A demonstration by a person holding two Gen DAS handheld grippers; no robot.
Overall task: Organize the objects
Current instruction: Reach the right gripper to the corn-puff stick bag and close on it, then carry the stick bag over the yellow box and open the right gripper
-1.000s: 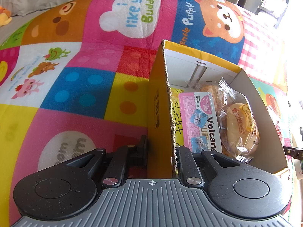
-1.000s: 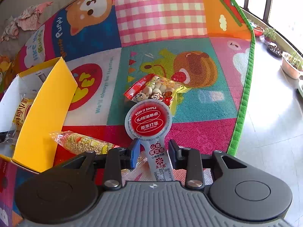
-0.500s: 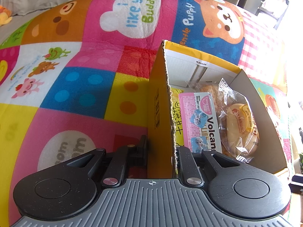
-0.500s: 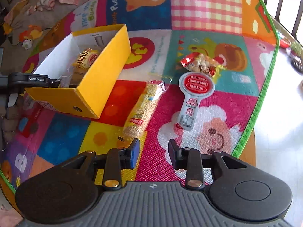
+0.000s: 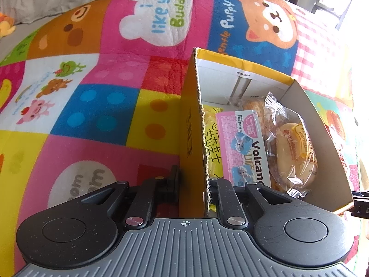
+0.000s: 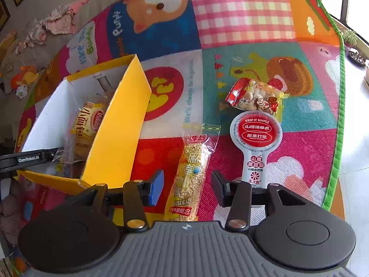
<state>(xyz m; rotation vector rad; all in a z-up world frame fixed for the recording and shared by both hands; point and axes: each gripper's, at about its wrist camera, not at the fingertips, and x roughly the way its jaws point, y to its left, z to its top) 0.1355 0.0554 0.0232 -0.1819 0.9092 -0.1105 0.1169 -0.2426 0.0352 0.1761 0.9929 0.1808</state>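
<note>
Box: yellow cardboard box point(image 6: 115, 138), white inside, open at the top, stands on the play mat point(image 6: 242, 16); seen from both wrist views.
Box contents: pink packet point(image 5: 244, 147) printed "Volcan…", lying flat; a wrapped bun point(image 5: 293, 147) in clear film just to its right, against the box's right wall; a yellow packet point(image 5: 213, 138) with dark characters at the left wall; more wrapped baked goods behind, too hidden to tell.
Left hand-held gripper point(image 5: 192, 184): clamped on the near left wall of the box, one finger outside on the mat side, one inside the box; wall edge runs up between them.
Grain bar: long clear bag of pale puffed grain point(image 6: 189, 175) with a red label, flat on the mat just right of the box, not touching it; its near end lies between the right gripper's fingers.
Right hand-held gripper point(image 6: 188, 188): jaws have just been opening; they stand apart on either side of the grain bar, blue pad on the left finger point(image 6: 155, 190), neither finger pressing the bag. Nothing held.
Lollipop packet: white paddle-shaped card point(image 6: 256, 147) with red round label "KEEP IT SIMPLE", flat on the mat, right of the grain bar, apart from it.
Nut bag: small red and clear bag of round pale pieces point(image 6: 256, 97), touching the top of the lollipop packet, farther from the camera.
Surroundings: mat has a green edge; pale floor point(image 6: 355, 143) beyond it at right; crumpled cloth point(image 6: 57, 23) off the mat at far left.
</note>
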